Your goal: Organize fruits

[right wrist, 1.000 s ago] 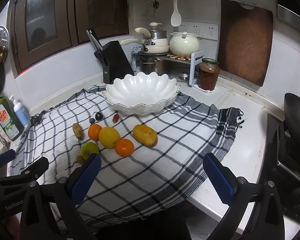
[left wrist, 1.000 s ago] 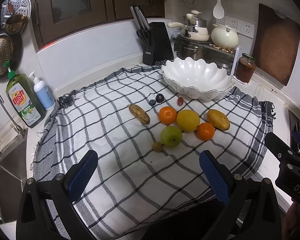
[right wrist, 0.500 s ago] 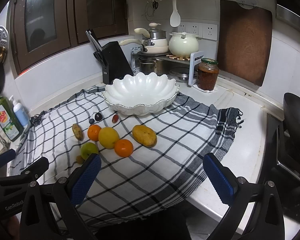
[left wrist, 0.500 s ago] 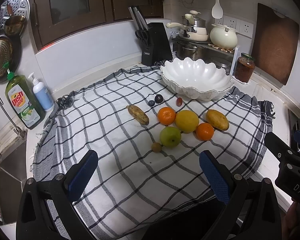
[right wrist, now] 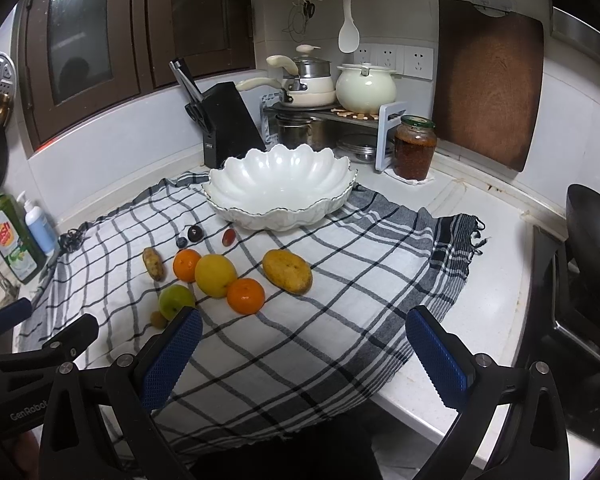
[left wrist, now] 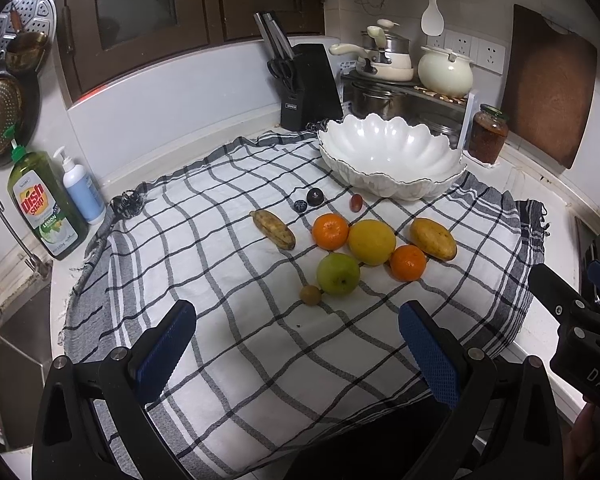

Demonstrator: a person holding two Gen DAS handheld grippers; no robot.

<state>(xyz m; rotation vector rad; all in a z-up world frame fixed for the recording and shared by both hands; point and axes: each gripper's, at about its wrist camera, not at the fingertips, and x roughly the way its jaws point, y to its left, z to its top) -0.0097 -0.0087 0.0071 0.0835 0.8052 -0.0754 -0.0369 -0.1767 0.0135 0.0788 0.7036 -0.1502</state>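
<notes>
Several fruits lie on a checked cloth (left wrist: 228, 320): a green apple (left wrist: 337, 273), a lemon (left wrist: 371, 241), two oranges (left wrist: 330, 231) (left wrist: 407, 263), a mango (left wrist: 433, 238), a small banana (left wrist: 273, 229), a small brown fruit (left wrist: 310, 294), dark plums (left wrist: 315, 197) and a red grape (left wrist: 356, 202). An empty white scalloped bowl (left wrist: 392, 184) stands behind them; it also shows in the right wrist view (right wrist: 280, 216). My left gripper (left wrist: 298, 342) is open and empty, short of the fruits. My right gripper (right wrist: 304, 354) is open and empty, near the apple (right wrist: 176, 301) and orange (right wrist: 245, 295).
A knife block (left wrist: 308, 84), pots on a rack (left wrist: 404, 76), a jar (left wrist: 488, 134) and a cutting board (left wrist: 548, 92) stand at the back. Dish soap bottles (left wrist: 44, 208) and a sink are at the left. A stove and a dark pan (right wrist: 592, 236) are at the right.
Both grippers have shifted only slightly; the views are almost unchanged. No fruit has moved.
</notes>
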